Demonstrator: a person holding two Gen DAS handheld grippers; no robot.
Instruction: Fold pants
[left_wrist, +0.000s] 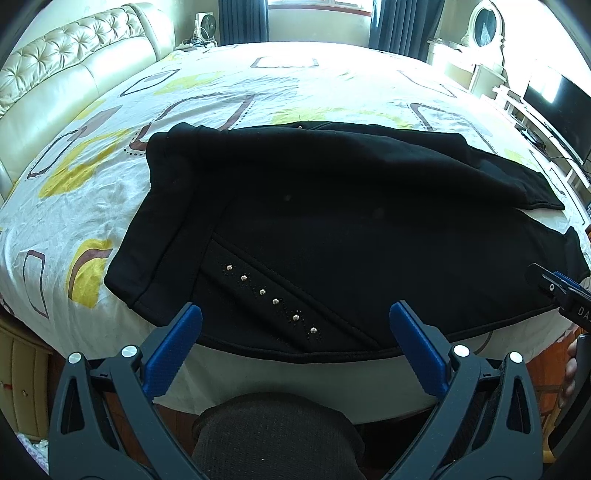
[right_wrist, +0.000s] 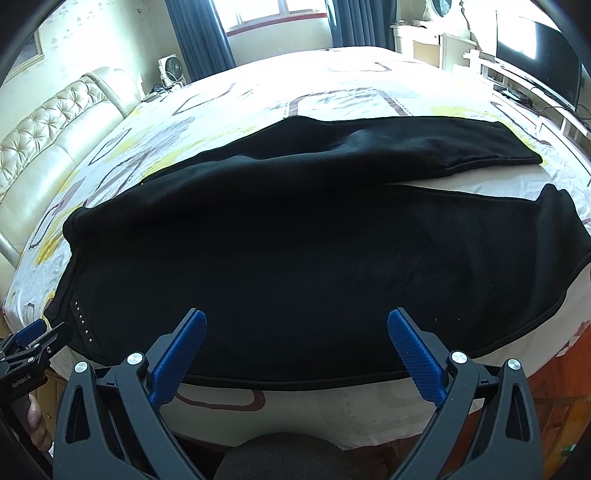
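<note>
The pants (left_wrist: 332, 229) lay flat on the bed (left_wrist: 110, 177), soft, thick and limp; best pinched at waistband and hem. Both grippers (left_wrist: 295, 317) (right_wrist: 295, 321) hovered wide open, holding nothing.

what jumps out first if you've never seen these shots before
The black pants spread flat across the patterned bed fill the middle of both views, waist to the left and legs splitting apart at the right. A slanted row of shiny studs sits near the waist, just ahead of the open left gripper; the right gripper is open too.
</note>
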